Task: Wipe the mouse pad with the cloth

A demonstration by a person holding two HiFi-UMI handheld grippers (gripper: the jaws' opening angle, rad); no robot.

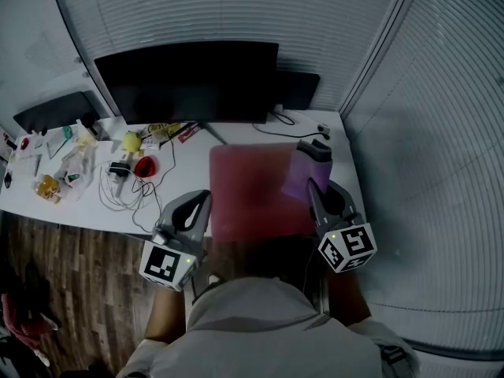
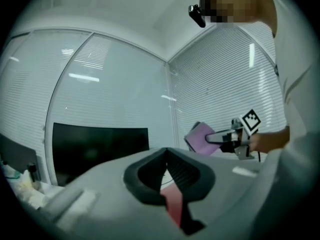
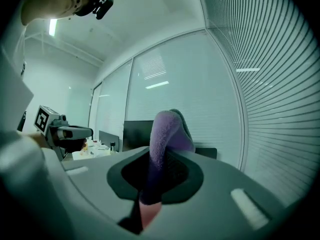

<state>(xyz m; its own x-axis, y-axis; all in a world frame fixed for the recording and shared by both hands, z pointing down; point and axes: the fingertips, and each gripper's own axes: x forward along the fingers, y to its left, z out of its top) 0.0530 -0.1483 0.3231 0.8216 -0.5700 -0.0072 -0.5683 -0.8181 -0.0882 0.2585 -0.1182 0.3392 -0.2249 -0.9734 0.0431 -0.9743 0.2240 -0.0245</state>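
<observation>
A reddish-pink mouse pad (image 1: pixel 248 187) lies on the white desk (image 1: pixel 189 187), in front of the monitor. My right gripper (image 1: pixel 312 186) is shut on a purple cloth (image 1: pixel 304 172), which hangs over the pad's right edge. In the right gripper view the cloth (image 3: pixel 165 134) stands up from between the jaws. The left gripper view shows the cloth (image 2: pixel 199 137) held in the air by the right gripper (image 2: pixel 212 138). My left gripper (image 1: pixel 205 199) hovers at the pad's near left corner, jaws together and empty, the pad (image 2: pixel 173 204) glimpsed below them.
A black monitor (image 1: pixel 189 81) stands at the back. Tangled cables (image 1: pixel 126 191), a red object (image 1: pixel 144 166), a yellow item (image 1: pixel 131 142) and several small items (image 1: pixel 55 176) crowd the desk's left half. Blinds line the walls. The near desk edge drops to a wooden floor (image 1: pixel 71 274).
</observation>
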